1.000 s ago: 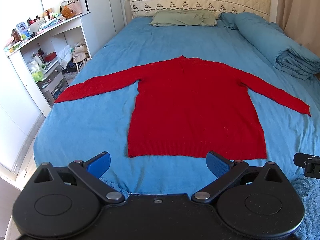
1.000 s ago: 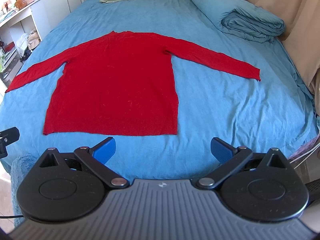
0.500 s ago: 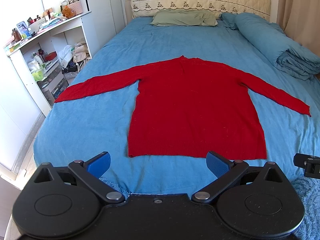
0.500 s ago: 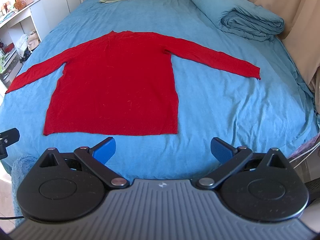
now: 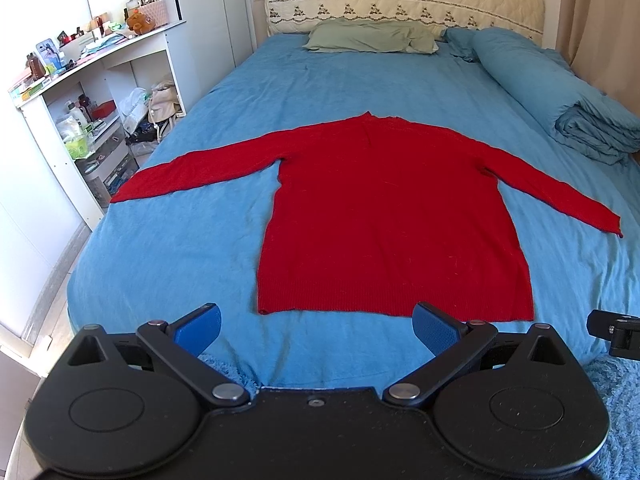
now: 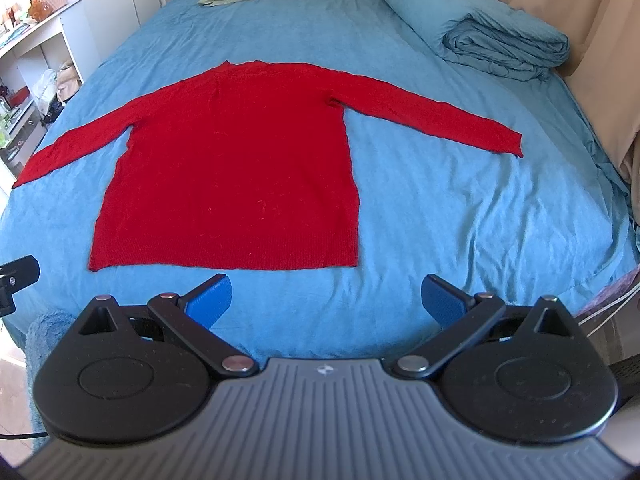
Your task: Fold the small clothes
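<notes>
A red long-sleeved sweater (image 5: 392,216) lies flat on the blue bed (image 5: 168,248), both sleeves spread out to the sides, hem toward me. It also shows in the right wrist view (image 6: 232,168). My left gripper (image 5: 316,326) is open and empty, held at the foot of the bed just short of the hem. My right gripper (image 6: 326,300) is open and empty too, just short of the hem's right part. Neither touches the sweater.
A folded blue duvet (image 5: 576,112) lies at the bed's right side and a green pillow (image 5: 368,36) at the headboard. A white shelf unit (image 5: 92,92) with clutter stands left of the bed. A curtain (image 6: 600,40) hangs at the right.
</notes>
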Demonstrator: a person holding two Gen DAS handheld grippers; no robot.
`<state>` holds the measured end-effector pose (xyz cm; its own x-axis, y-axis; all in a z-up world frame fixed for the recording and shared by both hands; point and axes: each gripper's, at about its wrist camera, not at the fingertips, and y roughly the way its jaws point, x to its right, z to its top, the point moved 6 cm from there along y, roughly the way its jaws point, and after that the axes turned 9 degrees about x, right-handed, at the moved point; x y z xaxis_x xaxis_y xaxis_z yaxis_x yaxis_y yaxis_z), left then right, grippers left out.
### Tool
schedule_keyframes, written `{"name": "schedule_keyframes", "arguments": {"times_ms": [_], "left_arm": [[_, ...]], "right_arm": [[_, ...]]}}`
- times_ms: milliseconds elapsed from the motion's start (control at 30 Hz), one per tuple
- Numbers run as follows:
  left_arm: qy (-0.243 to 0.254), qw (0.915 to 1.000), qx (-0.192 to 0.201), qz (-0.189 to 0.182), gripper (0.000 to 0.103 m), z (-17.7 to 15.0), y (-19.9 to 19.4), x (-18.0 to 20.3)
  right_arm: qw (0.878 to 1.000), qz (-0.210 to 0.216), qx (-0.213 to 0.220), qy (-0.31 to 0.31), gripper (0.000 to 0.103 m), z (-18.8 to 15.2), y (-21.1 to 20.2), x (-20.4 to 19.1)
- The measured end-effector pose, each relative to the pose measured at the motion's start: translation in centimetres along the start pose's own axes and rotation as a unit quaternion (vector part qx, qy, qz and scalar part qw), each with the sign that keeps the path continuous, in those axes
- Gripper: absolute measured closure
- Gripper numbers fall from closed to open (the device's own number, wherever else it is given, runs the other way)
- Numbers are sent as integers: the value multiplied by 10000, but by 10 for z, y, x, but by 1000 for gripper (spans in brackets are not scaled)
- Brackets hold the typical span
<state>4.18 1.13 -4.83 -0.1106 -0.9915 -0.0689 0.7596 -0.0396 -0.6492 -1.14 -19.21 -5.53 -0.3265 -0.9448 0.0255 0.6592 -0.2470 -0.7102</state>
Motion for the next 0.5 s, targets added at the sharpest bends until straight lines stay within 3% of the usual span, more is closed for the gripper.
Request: {"name": "schedule_keyframes", "arguments": {"times_ms": [500], "left_arm": [[-11, 10000, -10, -6, 0, 4, 0, -1]], "right_arm": [[10000, 12, 2, 10, 0, 1, 0, -2]]}}
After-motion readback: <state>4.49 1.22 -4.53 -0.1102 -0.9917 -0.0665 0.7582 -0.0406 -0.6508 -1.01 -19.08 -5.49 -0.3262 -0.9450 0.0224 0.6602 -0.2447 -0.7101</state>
